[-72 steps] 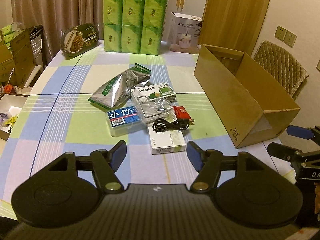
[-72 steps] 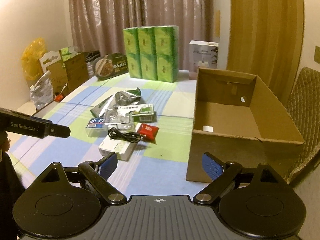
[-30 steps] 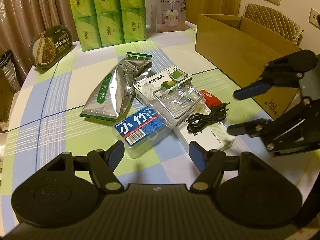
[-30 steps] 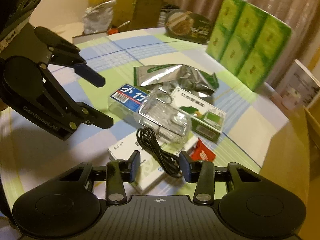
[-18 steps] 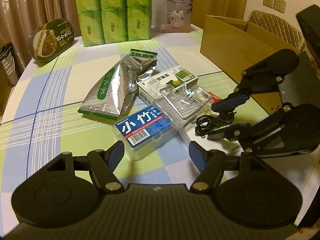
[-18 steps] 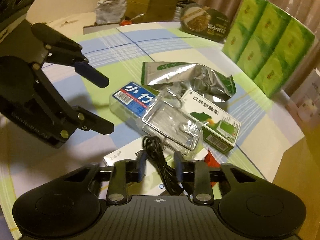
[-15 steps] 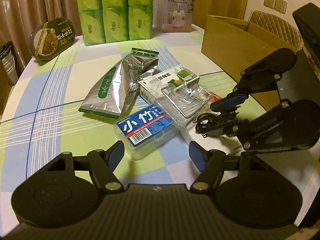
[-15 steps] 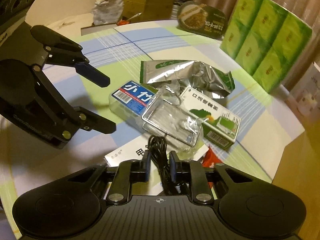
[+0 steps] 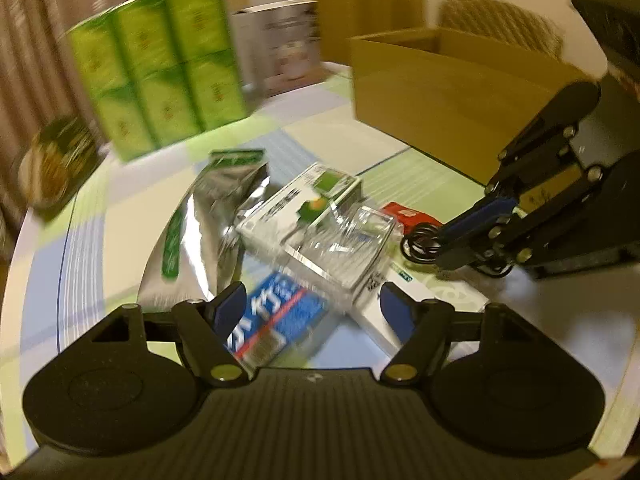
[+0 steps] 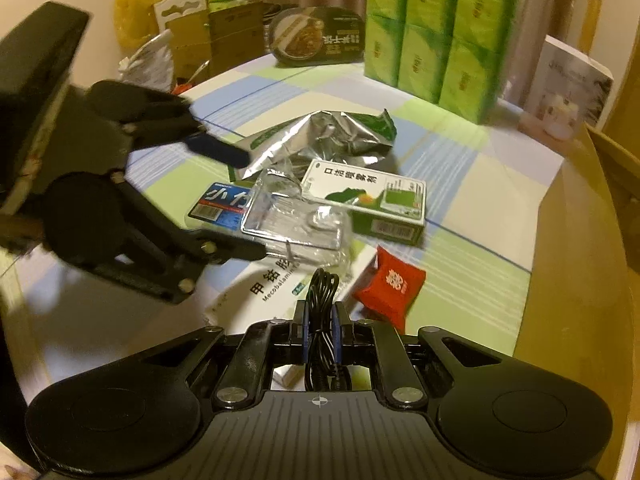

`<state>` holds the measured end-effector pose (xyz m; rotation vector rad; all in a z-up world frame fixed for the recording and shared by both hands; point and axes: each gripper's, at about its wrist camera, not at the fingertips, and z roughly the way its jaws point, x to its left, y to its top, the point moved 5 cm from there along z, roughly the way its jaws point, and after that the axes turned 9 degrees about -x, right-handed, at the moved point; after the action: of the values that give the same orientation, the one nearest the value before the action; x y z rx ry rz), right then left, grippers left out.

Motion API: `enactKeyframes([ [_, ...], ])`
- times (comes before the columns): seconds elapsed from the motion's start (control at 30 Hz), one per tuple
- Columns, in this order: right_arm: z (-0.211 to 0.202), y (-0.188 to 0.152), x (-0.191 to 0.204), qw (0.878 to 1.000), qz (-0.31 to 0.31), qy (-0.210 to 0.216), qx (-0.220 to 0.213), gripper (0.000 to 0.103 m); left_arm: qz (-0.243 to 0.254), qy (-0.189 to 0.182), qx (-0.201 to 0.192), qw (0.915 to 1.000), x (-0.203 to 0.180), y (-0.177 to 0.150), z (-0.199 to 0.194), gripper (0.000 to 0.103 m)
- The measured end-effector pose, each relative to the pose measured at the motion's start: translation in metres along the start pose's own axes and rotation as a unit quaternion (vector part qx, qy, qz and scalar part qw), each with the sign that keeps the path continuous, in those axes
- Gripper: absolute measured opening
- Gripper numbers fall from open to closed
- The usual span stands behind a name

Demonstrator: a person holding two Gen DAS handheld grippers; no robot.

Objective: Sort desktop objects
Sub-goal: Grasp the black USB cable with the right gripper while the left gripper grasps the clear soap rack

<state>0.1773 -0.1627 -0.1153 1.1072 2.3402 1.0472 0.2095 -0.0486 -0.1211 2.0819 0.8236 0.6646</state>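
Observation:
A pile of objects lies mid-table. My right gripper (image 10: 320, 326) is shut on the coiled black cable (image 10: 320, 296), just above the white medicine box (image 10: 264, 284); it also shows in the left wrist view (image 9: 452, 240) with the cable (image 9: 418, 242). My left gripper (image 9: 312, 308) is open over the blue-labelled box (image 9: 276, 320), touching nothing; it shows in the right wrist view (image 10: 248, 204). A clear plastic case (image 10: 296, 220), a green-and-white box (image 10: 368, 200), a silver foil pouch (image 10: 320, 140) and a red packet (image 10: 390, 284) lie around.
An open cardboard box (image 9: 440, 92) stands at the right, its wall close in the right wrist view (image 10: 576, 280). Green tissue packs (image 10: 436, 36), a noodle bowl (image 10: 316, 36) and a white carton (image 10: 568, 80) stand at the back. Clutter sits beyond the left table edge.
My right gripper has closed fully on the black cable. My left gripper has moved forward and lower toward the pile, still open; its view is blurred by motion.

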Motion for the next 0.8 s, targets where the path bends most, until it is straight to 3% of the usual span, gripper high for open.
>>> enactKeyframes([
  [0.1,-0.004,-0.003,-0.001,1.0,0.007,-0.002,-0.001,0.008,0.056,-0.011,0.002,0.9984,-0.003,0.005,0.013,0.07],
  [0.23,-0.007,-0.007,-0.002,1.0,0.017,-0.006,-0.002,0.008,0.093,-0.042,-0.003,0.9948,-0.006,0.011,0.023,0.069],
  [0.4,-0.019,-0.014,0.001,0.999,0.036,-0.013,-0.004,0.008,0.124,-0.048,0.02,0.9909,-0.016,0.01,0.026,0.052],
  [0.6,-0.038,-0.034,0.0,0.997,0.074,-0.033,0.009,0.008,0.079,-0.024,0.042,0.9957,-0.039,0.004,0.0,0.051],
  [0.8,-0.058,-0.063,-0.002,0.992,0.113,-0.048,0.033,0.008,-0.026,0.017,0.059,0.9978,-0.073,-0.008,-0.034,0.051],
])
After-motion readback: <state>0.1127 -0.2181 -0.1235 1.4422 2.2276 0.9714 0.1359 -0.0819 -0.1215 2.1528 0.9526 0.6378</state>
